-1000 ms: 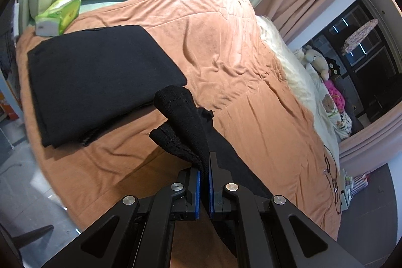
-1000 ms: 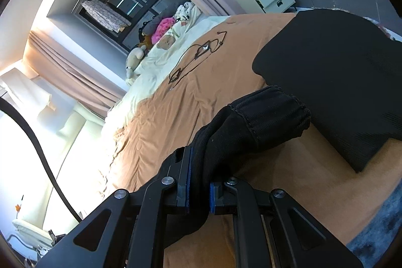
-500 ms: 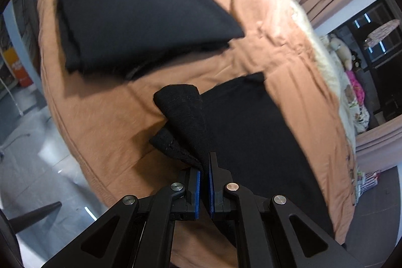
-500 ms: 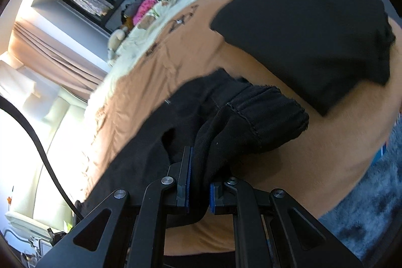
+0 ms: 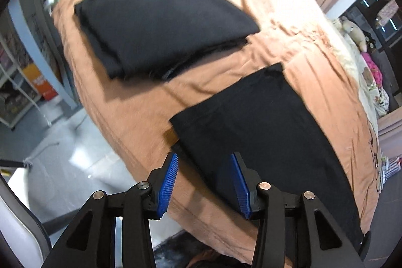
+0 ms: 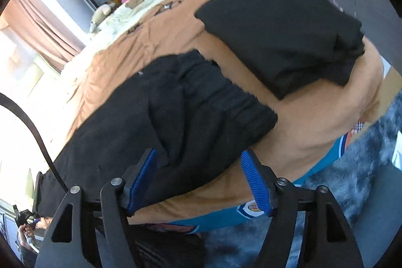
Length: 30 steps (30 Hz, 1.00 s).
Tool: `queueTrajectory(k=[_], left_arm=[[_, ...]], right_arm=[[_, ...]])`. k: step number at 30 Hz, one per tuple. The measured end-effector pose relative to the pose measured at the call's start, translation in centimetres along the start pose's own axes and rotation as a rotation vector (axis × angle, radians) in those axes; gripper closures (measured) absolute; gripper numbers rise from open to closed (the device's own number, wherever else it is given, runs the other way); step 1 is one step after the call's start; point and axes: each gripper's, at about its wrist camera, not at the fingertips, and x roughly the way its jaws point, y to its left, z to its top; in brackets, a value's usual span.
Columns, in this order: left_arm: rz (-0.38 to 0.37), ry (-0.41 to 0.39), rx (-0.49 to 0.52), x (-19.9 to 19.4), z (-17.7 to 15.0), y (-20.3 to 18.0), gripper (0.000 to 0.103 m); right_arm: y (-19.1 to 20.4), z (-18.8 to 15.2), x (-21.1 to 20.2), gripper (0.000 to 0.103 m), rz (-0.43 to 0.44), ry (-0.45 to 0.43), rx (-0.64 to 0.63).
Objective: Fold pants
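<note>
On the orange bedspread (image 5: 140, 117) your black pants (image 5: 263, 142) lie stretched along the near edge, and both your grippers hang over them with nothing between the blue pads. Your left gripper (image 5: 204, 182) has its jaws spread wide above the flat leg end; your right gripper (image 6: 201, 182) is just as wide apart over the bunched, elasticated waistband (image 6: 246, 112). That end looks rumpled, with ridges of cloth running back from it, while the leg end lies smooth, apparently doubled, with a second layer peeking out underneath. So I'd call this an early fold laid down, not a finished bundle: you'll likely need to smooth that waist and fold lengthwise again. Beyond sits a neat folded black garment (image 5: 160, 27), well apart from yours.
</note>
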Motion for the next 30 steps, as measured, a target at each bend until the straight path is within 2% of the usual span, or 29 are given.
queueTrajectory(k=[5, 10, 18, 26, 30], left_arm=[[-0.025, -0.031, 0.041, -0.6, 1.1, -2.7, 0.056], [-0.058, -0.022, 0.096, 0.1, 1.4, -6.3, 0.056], [-0.109, -0.008, 0.113, 1.5, 2.4, -10.6, 0.056], [-0.071, -0.005, 0.151, 3.9, 3.2, -14.8, 0.056], [-0.059, 0.001, 0.166, 5.2, 4.1, -16.7, 0.056]], right_arm=[[3.1, 0.7, -1.3, 0.035, 0.024, -0.040, -0.105], [7.4, 1.7, 0.0, 0.035, 0.072, -0.036, -0.225], [13.2, 2.7, 2.1, 0.035, 0.165, -0.028, -0.388], [20.5, 2.2, 5.8, 0.035, 0.229, 0.025, -0.564], [23.4, 3.3, 8.9, 0.035, 0.222, 0.035, -0.639]])
